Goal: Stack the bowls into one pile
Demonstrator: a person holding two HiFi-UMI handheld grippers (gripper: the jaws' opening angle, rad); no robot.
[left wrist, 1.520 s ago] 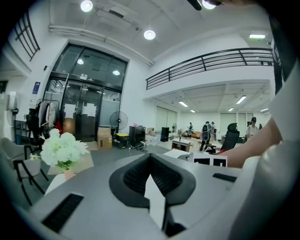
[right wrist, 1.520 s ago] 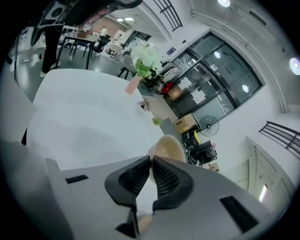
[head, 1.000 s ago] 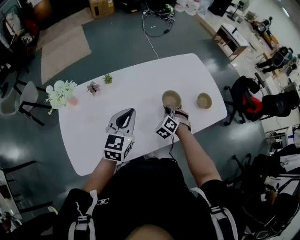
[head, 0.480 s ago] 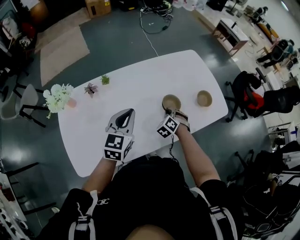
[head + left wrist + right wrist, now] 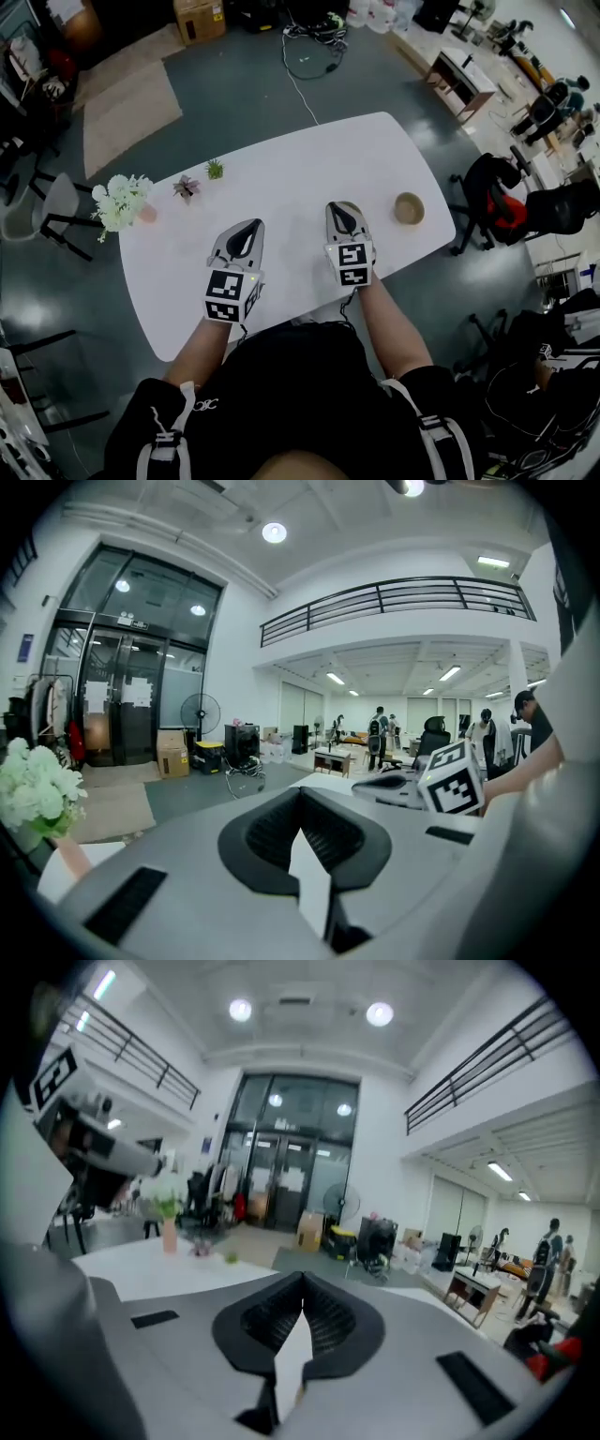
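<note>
A small tan bowl (image 5: 409, 208) stands on the white table (image 5: 281, 178) near its right end. A second tan bowl (image 5: 355, 208) is almost wholly hidden under my right gripper (image 5: 339, 208); only a sliver of its rim shows. That gripper hovers above the table's middle. In the right gripper view its jaws (image 5: 302, 1288) meet with nothing between them. My left gripper (image 5: 248, 227) stays to the left, over bare table, away from both bowls. Its jaws are shut and empty in the left gripper view (image 5: 302, 808).
White flowers in a pink vase (image 5: 122, 199) stand at the table's left end, with two tiny potted plants (image 5: 187, 187) (image 5: 215, 169) beside them. A black and red office chair (image 5: 497, 202) sits just past the right end. The person's body is at the near edge.
My right gripper has lifted off the table and rolled so that its marker cube faces up; it now covers the middle bowl. The left gripper has stayed put.
</note>
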